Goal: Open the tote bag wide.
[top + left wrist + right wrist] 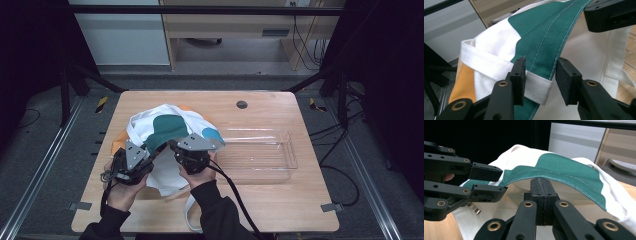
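A white cloth tote bag (165, 125) with green, orange and teal patches lies crumpled on the left half of the wooden table (280, 200). My right gripper (541, 181) is shut on the bag's green hemmed rim (564, 171) and holds it arched up. My left gripper (540, 77) is open, its jaws either side of the same rim where a white strap (486, 63) is sewn on, with a gap at one pad. In the high view both grippers meet at the bag's near edge, the left gripper (156, 149) and the right gripper (174, 146) tip to tip.
A clear plastic tray (260, 155) lies just right of the bag, close to my right hand. A loose white strap (190, 215) trails toward the table's front edge. A dark round cable hole (242, 104) sits near the back edge.
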Demonstrator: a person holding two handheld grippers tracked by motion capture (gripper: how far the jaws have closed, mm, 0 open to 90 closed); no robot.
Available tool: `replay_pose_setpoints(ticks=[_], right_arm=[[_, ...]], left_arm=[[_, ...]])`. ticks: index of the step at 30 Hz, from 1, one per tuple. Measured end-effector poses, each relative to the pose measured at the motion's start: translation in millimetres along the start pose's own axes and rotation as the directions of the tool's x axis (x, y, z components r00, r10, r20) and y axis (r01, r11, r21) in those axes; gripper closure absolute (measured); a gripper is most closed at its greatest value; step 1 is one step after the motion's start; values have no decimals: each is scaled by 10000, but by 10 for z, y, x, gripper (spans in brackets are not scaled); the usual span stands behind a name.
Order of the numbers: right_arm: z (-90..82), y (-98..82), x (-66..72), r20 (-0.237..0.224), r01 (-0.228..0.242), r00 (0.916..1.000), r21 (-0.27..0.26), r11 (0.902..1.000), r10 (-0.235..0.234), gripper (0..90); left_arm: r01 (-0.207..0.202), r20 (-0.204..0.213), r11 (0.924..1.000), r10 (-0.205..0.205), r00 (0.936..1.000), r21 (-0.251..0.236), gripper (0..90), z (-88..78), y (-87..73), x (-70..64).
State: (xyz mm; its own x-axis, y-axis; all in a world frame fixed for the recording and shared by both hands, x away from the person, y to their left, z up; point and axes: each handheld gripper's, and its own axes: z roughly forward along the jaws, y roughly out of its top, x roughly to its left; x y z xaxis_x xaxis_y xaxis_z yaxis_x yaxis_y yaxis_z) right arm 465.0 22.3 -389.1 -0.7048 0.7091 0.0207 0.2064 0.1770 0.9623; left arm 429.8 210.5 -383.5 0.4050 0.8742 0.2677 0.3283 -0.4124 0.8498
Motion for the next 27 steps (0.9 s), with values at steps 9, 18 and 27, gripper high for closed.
replay_pose_setpoints(ticks=[9, 18, 27], right_arm=[[3, 8, 4, -80, 2, 10000, 12, 10000, -2, 900], [-16, -18, 1, -104, 7, 9999, 29, 10000, -7, 900], [-67, -131, 34, -191, 122, 9997, 224, 9997, -118, 900]], left_arm=[[-319, -253, 9995, 319, 9992, -24, 438, 101, 71, -98], [-214, -267, 9988, 226, 9994, 435, 717, 127, 31, -39], [26, 17, 9992, -26, 10000, 402, 849, 108, 69, -7]])
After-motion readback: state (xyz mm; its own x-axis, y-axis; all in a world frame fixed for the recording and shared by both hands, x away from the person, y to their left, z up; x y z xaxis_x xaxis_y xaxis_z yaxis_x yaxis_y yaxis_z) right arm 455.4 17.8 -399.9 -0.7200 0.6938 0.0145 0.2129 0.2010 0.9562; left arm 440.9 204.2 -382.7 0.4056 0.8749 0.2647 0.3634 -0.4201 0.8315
